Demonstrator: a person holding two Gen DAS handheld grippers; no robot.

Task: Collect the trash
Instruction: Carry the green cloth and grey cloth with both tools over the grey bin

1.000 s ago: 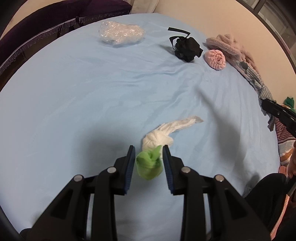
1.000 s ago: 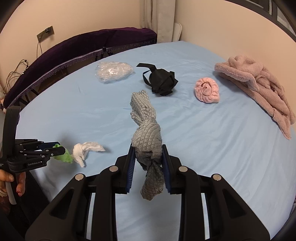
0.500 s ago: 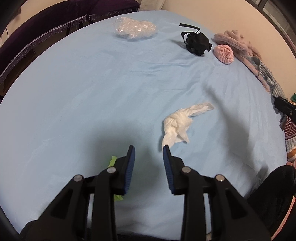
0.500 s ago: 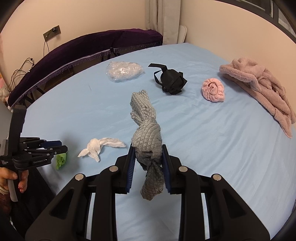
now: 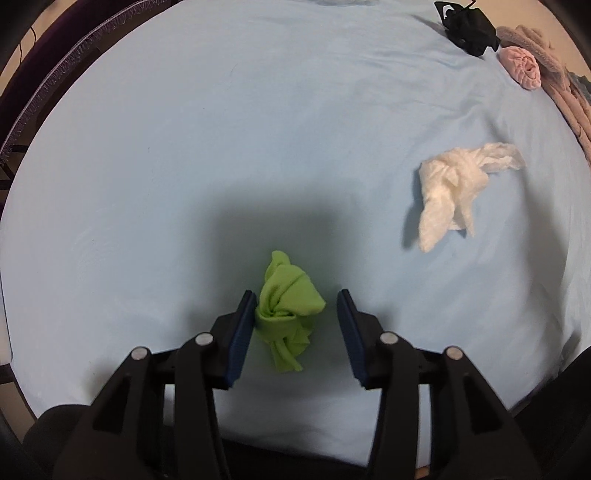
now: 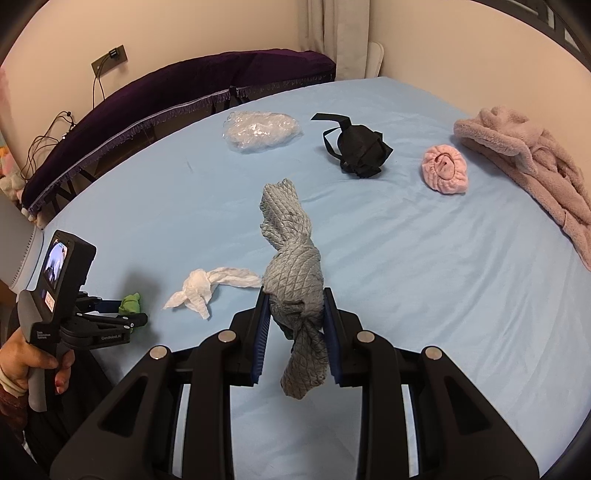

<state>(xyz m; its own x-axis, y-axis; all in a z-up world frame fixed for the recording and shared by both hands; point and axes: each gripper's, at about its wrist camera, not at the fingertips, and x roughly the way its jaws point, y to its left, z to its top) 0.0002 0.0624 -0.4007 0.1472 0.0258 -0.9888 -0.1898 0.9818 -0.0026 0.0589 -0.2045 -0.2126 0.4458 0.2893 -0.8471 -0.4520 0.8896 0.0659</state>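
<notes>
Blue bedsheet [image 5: 184, 166] is filling the left wrist view. On it, the left gripper [image 5: 296, 325] is standing spread, its jaws flanking a crumpled green rag [image 5: 286, 306]; the rag is touching the left pad [image 5: 243, 325] and sitting apart from the right one. A white tissue wad [image 5: 452, 188] is lying ahead and well to the right of this claw. Far ahead to the right, a black strap bundle [image 5: 469, 26] is sitting just beside a pink rolled cloth [image 5: 521, 68].

Seen from the right wrist, the right gripper [image 6: 297, 325] is pinching a knotted gray quilted cloth [image 6: 291, 258], which is rising above the jaws and hanging below them. A clear plastic bag [image 6: 260, 129] is lying far ahead, slightly left, and a pink fleece robe [image 6: 532, 162] is lying off to the right.
</notes>
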